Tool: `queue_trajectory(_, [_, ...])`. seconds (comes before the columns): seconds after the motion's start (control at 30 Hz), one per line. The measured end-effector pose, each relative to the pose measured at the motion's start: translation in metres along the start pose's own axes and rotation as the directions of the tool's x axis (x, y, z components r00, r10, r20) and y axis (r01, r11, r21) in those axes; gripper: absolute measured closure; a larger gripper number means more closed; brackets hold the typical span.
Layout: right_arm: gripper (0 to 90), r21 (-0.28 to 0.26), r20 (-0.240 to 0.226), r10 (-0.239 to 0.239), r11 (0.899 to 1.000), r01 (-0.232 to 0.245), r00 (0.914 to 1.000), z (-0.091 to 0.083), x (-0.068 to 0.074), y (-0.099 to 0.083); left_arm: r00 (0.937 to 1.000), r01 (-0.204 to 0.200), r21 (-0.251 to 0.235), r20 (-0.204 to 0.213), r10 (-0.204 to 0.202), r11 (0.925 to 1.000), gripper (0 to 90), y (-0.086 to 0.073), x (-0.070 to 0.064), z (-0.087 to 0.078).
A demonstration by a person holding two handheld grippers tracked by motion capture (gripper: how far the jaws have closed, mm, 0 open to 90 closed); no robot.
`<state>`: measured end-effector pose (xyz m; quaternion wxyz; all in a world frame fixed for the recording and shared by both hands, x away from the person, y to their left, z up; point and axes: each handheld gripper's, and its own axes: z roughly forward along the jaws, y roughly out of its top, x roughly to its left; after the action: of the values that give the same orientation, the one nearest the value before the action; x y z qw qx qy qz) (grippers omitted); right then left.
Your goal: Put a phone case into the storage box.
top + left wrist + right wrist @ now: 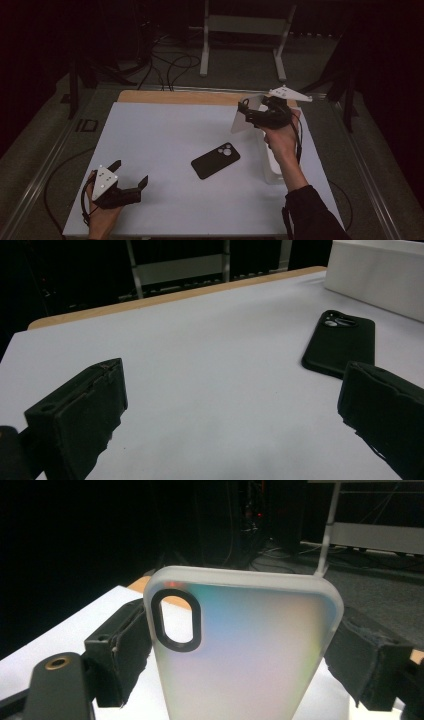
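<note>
Right gripper (248,111): clamps translucent phone case (240,650), lifted above tabletop's far right corner.
Left gripper (131,173): jaws apart, empty, near left corner.
Remaining: case not yet fitted on black phone (215,160), mid-tabletop.

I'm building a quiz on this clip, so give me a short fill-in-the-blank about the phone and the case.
1. The black phone lies on the table with its camera side facing ____.
2. The translucent case is held by the ____ hand-held gripper.
3. The left hand-held gripper has its jaws ____.

Missing words: up; right; open
</note>
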<state>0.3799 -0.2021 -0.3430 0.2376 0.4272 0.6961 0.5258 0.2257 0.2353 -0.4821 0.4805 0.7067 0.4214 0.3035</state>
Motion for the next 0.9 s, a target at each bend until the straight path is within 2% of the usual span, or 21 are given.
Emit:
queue_trajectory(0.17, [17.3,0.000,0.020,0.002,1.000,-0.002,0.9998,0.002,-0.006,0.003,1.0000,-0.002,0.000,-0.004,0.002,1.0000,0.2,0.000,0.000,0.000])
queue_trajectory(0.37, [17.3,0.003,0.053,0.026,1.000,-0.027,0.9982,0.006,-0.018,0.006,1.0000,-0.001,0.000,-0.008,0.001,1.0000,0.2,0.000,0.000,0.000])
queue_trajectory(0.9, [17.3,0.006,0.129,0.065,0.998,-0.066,0.9895,0.011,-0.039,0.010,1.0000,0.000,-0.003,-0.009,0.000,1.0000,0.2,0.001,-0.001,-0.001])
